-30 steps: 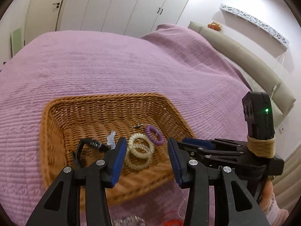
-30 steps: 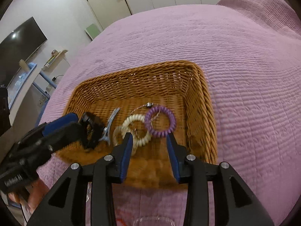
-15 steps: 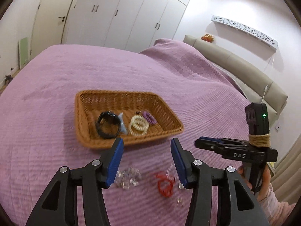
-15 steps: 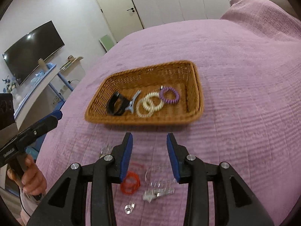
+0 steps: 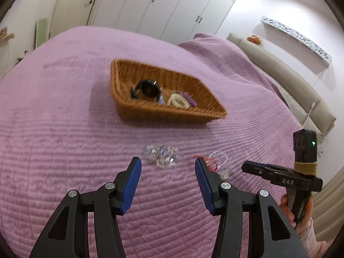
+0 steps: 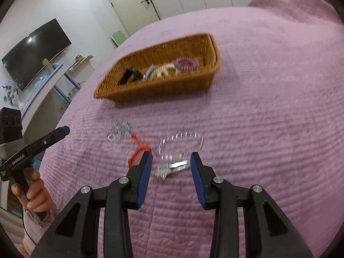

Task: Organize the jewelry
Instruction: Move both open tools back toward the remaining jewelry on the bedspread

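Clip [image 6: 172, 168] spotted crosswise on bedspread [image 6: 268, 129], just beyond right gripper [image 6: 171, 157], dead ahead of half-parted, empty jaws.

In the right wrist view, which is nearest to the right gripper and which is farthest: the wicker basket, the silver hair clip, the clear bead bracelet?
From the right gripper:
1. Silver hair clip, on the bedspread between the open fingers.
2. Clear bead bracelet, just beyond the fingertips.
3. Wicker basket, farthest, further up the bed.
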Tool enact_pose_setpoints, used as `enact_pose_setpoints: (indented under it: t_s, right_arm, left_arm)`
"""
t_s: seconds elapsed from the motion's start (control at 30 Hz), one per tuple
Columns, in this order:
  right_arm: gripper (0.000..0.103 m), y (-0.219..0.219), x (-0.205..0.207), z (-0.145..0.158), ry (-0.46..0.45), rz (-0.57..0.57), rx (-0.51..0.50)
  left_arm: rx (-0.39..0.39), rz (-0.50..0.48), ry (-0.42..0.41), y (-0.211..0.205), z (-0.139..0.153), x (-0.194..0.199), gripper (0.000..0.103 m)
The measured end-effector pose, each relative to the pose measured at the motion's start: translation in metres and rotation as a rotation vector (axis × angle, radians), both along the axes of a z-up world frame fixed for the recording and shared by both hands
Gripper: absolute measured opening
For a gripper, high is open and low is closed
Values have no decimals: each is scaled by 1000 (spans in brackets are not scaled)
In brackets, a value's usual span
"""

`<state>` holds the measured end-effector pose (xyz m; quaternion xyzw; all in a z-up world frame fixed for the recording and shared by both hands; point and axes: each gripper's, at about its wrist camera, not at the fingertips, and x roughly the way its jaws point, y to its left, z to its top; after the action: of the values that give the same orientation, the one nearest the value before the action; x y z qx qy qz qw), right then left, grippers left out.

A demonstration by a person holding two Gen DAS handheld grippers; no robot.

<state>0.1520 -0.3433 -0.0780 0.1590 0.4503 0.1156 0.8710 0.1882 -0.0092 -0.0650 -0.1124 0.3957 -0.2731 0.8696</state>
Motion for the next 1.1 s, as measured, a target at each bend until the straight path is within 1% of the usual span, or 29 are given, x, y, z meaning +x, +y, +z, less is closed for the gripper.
enact_pose_setpoints:
  t_s: [0.17, 0.27, 0.33, 0.4, 0.47, 0.53, 0.63, 0.73, 0.77, 0.83, 0.87, 0.9, 0.97, 1.03, 1.1]
  right_arm:
    - [40, 16, -13, -18, 29, 27, 44]
    - [40, 30, -20, -24, 33, 55, 47]
    - [40, 40, -24, -28, 31, 73, 30]
    - [40, 52, -26, -32, 27, 88, -13]
    - [40, 62, -27, -34, 14, 91, -57]
    - [40, 69, -28, -32, -6, 94, -95]
    - [40, 76, -27, -32, -21, 101, -124]
    - [40, 80, -26, -34, -27, 101, -138]
    - [40, 80, -26, -34, -28, 101, -135]
    - [40, 82, -26, -36, -34, 101, -141]
    - [40, 82, -26, -37, -36, 102, -145]
    - [40, 81, -27, -37, -37, 102, -147]
    - [40, 83, -27, -37, -42, 103, -149]
    - [40, 83, -26, -38, -44, 103, -149]
    - [40, 84, -24, -39, -45, 101, -151]
  left_arm:
    - [3, 25, 54, 1, -24, 3, 53]
    - [14, 28, 84, -1, -37, 5, 53]
    - [28, 23, 99, -5, -42, 9, 53]
    - [40, 23, 102, -11, -44, 10, 53]
    - [51, 16, 95, -17, -44, 11, 48]
    - [56, 10, 95, -23, -43, 13, 48]
    - [75, 28, 94, -30, -42, 22, 48]
    - [70, 44, 113, -32, -44, 36, 48]
    - [66, 54, 123, -32, -45, 42, 47]
    - [61, 65, 143, -31, -48, 52, 40]
    - [56, 68, 157, -32, -50, 57, 32]
    - [46, 69, 173, -31, -52, 63, 27]
    - [33, 69, 199, -31, -57, 72, 25]
    - [29, 62, 207, -31, -60, 77, 24]
    - [54, 50, 204, -36, -61, 80, 24]
